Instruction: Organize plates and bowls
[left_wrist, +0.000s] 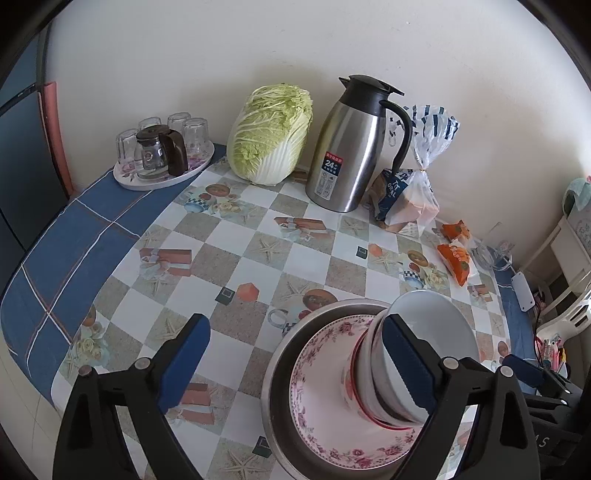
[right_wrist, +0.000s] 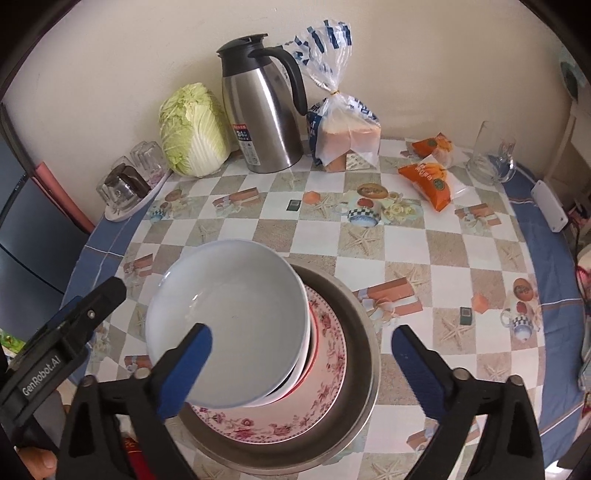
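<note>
Both grippers gape, holding nothing: left gripper (left_wrist: 295, 373) and right gripper (right_wrist: 303, 373) flank the bowl stack (right_wrist: 229, 317) at lower centre; bare tablecloth (left_wrist: 236, 236) above

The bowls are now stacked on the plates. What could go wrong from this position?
1. The white bowl tops a stack that looks tilted on the floral plate; a bump could topple it.
2. The open left claw and the open right claw straddle the stack, so pulling away carelessly could clip it.
</note>
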